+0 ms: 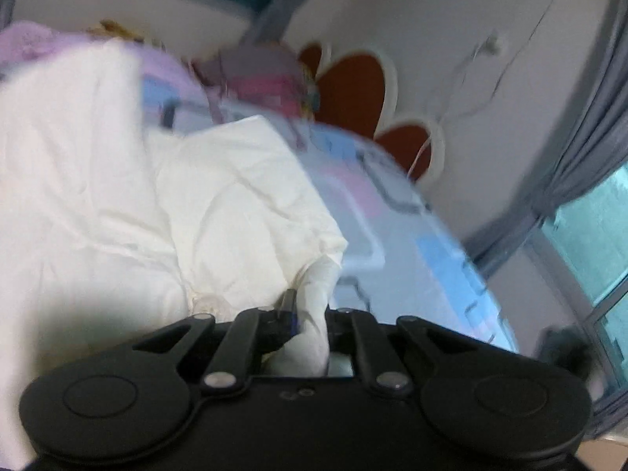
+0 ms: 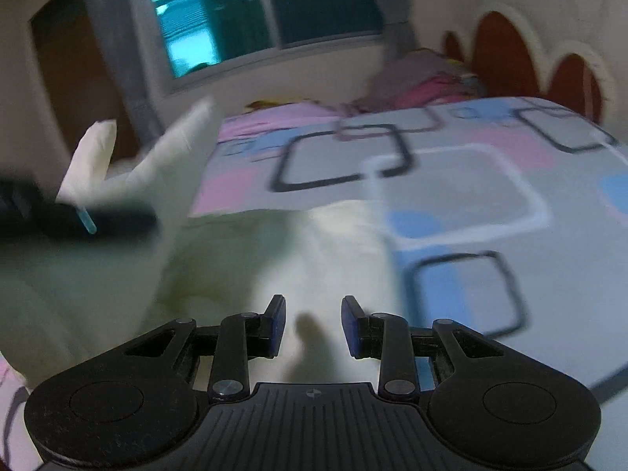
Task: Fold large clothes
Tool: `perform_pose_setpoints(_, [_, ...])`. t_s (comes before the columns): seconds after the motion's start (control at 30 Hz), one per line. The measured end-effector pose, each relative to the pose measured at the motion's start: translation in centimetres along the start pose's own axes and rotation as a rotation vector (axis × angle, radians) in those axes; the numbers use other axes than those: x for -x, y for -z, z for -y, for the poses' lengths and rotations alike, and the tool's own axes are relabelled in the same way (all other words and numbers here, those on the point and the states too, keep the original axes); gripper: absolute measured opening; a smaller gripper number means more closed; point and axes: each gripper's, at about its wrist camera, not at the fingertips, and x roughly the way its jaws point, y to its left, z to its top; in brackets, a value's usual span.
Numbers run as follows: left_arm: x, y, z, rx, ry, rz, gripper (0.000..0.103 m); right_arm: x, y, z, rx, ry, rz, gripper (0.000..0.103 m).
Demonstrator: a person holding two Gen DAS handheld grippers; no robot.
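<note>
Left gripper (image 1: 304,314) has its jaws clamped on a bunched edge of the cream garment (image 1: 219,196), likely to carry that edge over for a fold. The garment sprawls across the bed (image 2: 471,180). Right gripper (image 2: 313,324) hovers over the cloth, jaws partly apart, holding nothing.

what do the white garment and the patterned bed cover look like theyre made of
White garment: looks like thin woven cloth, maybe cotton, matte, with fine creases and soft folds; the left gripper pinches a bunched edge. Bed cover: smooth printed fabric, flat pink, blue and grey blocks with dark outlines; blur hides the weave.
</note>
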Motion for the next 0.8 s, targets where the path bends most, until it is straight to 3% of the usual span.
perform_pose_setpoints(0.3, [-5.9, 3.4, -0.2, -0.026, -0.040, -0.143, 0.006, 2.1, -2.3, 3.1, -0.072, -0.064, 0.038, 0.032])
perform_pose_setpoints(0.47, [-2.8, 2.7, 0.5, -0.070, -0.045, -0.100, 0.016, 2.5, -4.1, 0.8, -0.048, -0.166, 0.057, 0.032])
perform_pose_setpoints(0.57, [-0.7, 2.1, 0.6, -0.072, -0.040, -0.069, 0.018, 0.6, -4.1, -1.6, 0.023, -0.181, -0.002, 0.032])
perform_pose_setpoints(0.7, [2.8, 1.4, 1.0, -0.053, -0.037, -0.085, 0.020, -1.7, -3.1, -3.4, 0.109, -0.131, -0.077, 0.032])
perform_pose_setpoints(0.8, [7.2, 0.5, 0.6, -0.047, -0.046, 0.000, 0.024, -2.4, -2.3, -3.2, 0.131, -0.086, -0.103, 0.032])
